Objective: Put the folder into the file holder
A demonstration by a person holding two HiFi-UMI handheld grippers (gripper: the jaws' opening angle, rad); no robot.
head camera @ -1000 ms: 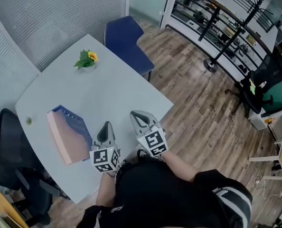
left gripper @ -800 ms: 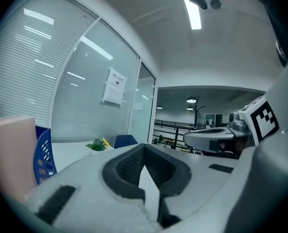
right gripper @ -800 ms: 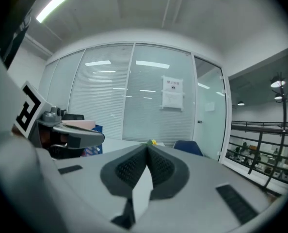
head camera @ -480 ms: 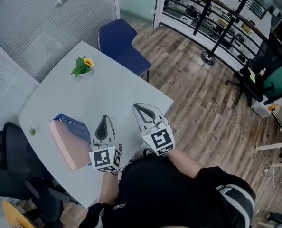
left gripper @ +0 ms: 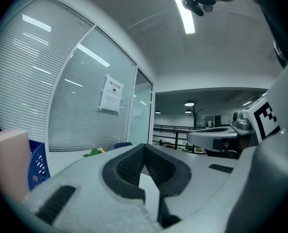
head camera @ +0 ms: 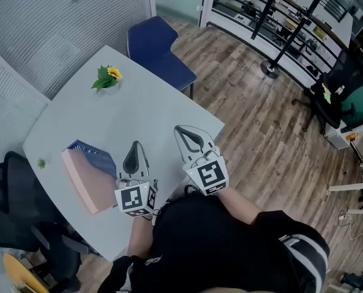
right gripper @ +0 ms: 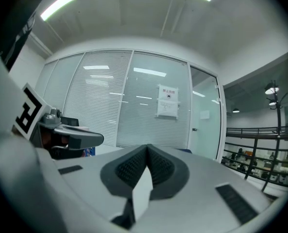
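Observation:
A pink folder (head camera: 85,182) stands in a blue mesh file holder (head camera: 95,154) at the left of the white table (head camera: 151,108). In the left gripper view the folder (left gripper: 6,164) and holder (left gripper: 37,161) show at the far left. My left gripper (head camera: 134,146) is shut and empty, just right of the holder and apart from it. My right gripper (head camera: 185,130) is beside it, also shut with nothing in it. Both jaw pairs meet at their tips in the gripper views, left (left gripper: 144,147) and right (right gripper: 148,149).
A small sunflower sprig (head camera: 108,76) lies at the table's far side, with a blue chair (head camera: 160,50) behind it. A black office chair (head camera: 10,200) stands left of the table. A tiny green scrap (head camera: 41,163) lies near the left edge. Wooden floor lies to the right.
The head view has shifted slightly. Both grippers stay shut, side by side near the table's front edge. Folder and holder have not moved.

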